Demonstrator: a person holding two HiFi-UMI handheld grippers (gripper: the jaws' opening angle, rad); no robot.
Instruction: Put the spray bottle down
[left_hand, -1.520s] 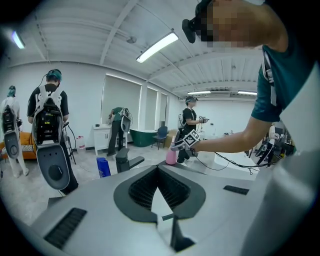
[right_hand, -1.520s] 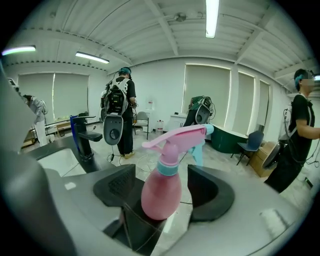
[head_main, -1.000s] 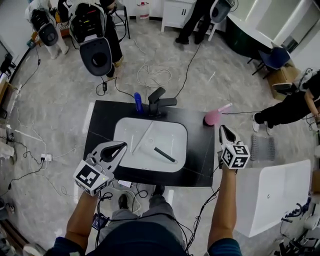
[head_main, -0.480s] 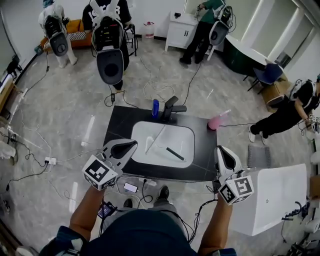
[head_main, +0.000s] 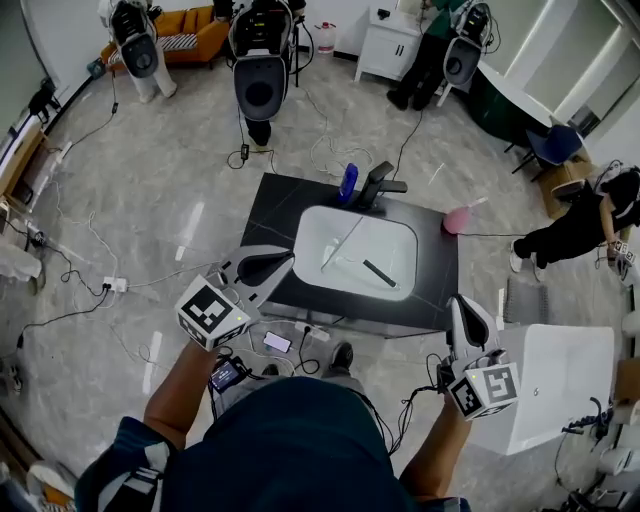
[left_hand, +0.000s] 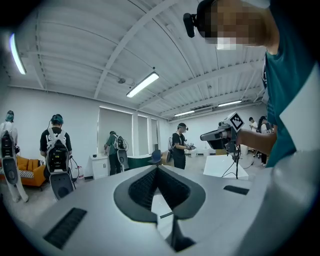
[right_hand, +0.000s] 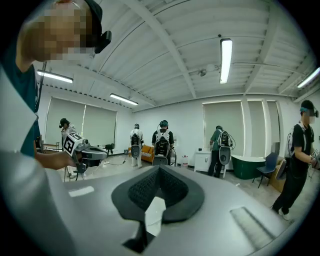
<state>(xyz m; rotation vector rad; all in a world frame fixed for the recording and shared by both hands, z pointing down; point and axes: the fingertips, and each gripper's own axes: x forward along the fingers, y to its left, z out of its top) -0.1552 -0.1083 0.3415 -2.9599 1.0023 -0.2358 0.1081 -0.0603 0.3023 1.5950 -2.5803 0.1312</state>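
The pink spray bottle (head_main: 458, 220) rests on the black bench (head_main: 275, 215) at its far right corner, right of the white sink (head_main: 310, 235) and well apart from both grippers. The left gripper (head_main: 282, 259) hovers at the bench's near left edge, fingers clenched on nothing. The right gripper (head_main: 463, 303) hangs off the near right corner, fingers likewise pressed together, empty. A blue bottle (head_main: 348, 182) stands beside the faucet (head_main: 380, 186).

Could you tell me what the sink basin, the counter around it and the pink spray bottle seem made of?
The sink basin looks like glossy white ceramic, smooth with soft highlights. The counter looks like dark polished stone with faint pale veins; laminate is possible. The pink spray bottle is probably plastic, though too small to tell.
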